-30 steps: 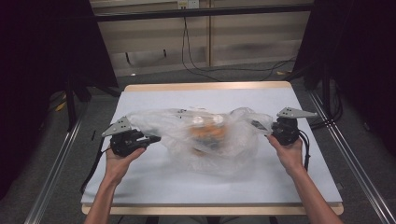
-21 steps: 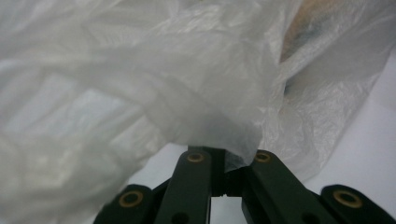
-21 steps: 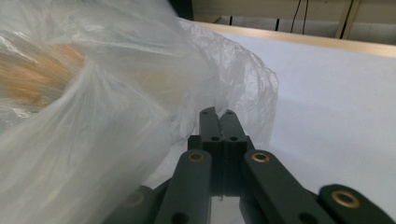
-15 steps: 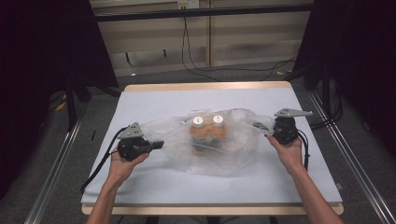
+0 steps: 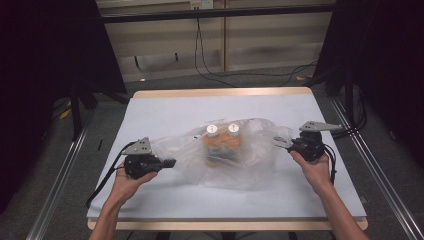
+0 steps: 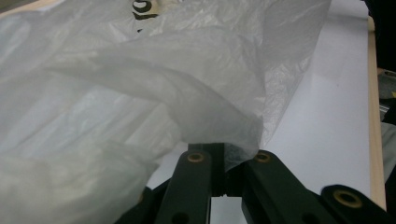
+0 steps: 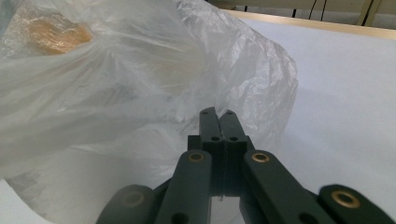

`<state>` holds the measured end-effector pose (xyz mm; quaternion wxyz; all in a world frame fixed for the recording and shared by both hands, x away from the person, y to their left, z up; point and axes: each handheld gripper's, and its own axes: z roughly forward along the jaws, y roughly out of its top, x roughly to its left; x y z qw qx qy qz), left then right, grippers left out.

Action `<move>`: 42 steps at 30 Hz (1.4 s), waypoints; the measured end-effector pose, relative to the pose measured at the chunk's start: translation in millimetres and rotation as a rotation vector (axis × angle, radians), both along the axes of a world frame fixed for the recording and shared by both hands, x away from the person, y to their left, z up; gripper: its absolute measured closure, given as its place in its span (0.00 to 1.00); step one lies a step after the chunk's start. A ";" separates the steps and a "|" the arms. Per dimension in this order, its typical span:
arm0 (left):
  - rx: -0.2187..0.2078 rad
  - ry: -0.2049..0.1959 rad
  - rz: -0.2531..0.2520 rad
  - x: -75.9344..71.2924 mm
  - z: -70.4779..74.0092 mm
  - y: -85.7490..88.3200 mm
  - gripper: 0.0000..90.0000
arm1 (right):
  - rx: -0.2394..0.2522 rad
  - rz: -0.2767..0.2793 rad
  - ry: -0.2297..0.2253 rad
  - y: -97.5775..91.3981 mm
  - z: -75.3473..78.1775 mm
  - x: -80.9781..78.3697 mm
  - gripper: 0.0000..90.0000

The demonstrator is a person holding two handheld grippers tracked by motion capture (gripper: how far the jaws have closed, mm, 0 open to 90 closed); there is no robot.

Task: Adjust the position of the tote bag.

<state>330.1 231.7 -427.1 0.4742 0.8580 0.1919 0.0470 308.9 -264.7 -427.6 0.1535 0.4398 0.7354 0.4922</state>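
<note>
A clear plastic bag [image 5: 250, 167] lies across the middle of the white table [image 5: 165, 110]. Inside it stand two orange bottles with white caps [image 5: 213, 131] [image 5: 233, 129]. My left gripper [image 5: 171, 162] is shut on the bag's left edge. In the left gripper view the film [image 6: 140, 93] spills over the closed tips of my left gripper [image 6: 218, 148]. My right gripper [image 5: 276, 141] is shut on the bag's right edge. In the right gripper view the tips of my right gripper [image 7: 217, 114] press together against the crumpled film [image 7: 116, 93], and orange contents [image 7: 56, 32] show through it.
The table has a wooden rim [image 5: 220, 92] at the far edge. Metal rails [image 5: 60, 180] run along both sides. Cables [image 5: 210, 65] lie on the floor behind the table, and dark curtains stand at the left and right.
The bag's left side, stretched high and wide a second ago, has sunk and drawn in. The bottle caps now show clearly. My left gripper has shifted a little nearer the person.
</note>
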 end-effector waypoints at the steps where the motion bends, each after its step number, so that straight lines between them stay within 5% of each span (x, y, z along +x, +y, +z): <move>1: -0.014 -0.001 -0.013 -0.2 0.5 1.9 1.00 | -0.004 0.004 -0.003 0.5 0.0 -0.4 1.00; 9: -0.017 0.007 -0.016 -2.4 1.4 6.9 1.00 | -0.002 0.015 -0.011 -0.5 3.2 -6.0 1.00; 20: -0.049 0.007 0.049 1.1 2.3 23.5 1.00 | 0.010 -0.026 -0.047 -17.8 12.5 -15.2 1.00; 22: -0.026 0.019 0.050 4.1 -2.2 18.8 1.00 | 0.057 -0.032 -0.021 -22.6 5.9 -10.5 1.00; 24: 0.001 0.026 0.071 8.1 -7.3 14.2 1.00 | -0.001 -0.042 -0.017 -17.6 0.5 -6.5 1.00; 30: 0.081 0.044 0.110 16.0 -19.9 10.5 1.00 | 0.004 -0.071 0.002 -15.2 -10.6 10.3 1.00; 35: 0.134 0.080 0.088 18.5 -33.1 4.7 1.00 | -0.095 -0.072 0.101 -9.2 -31.4 21.4 1.00; 42: 0.201 0.111 0.054 11.7 -45.7 -3.3 1.00 | -0.176 -0.040 0.164 -9.7 -44.4 13.8 1.00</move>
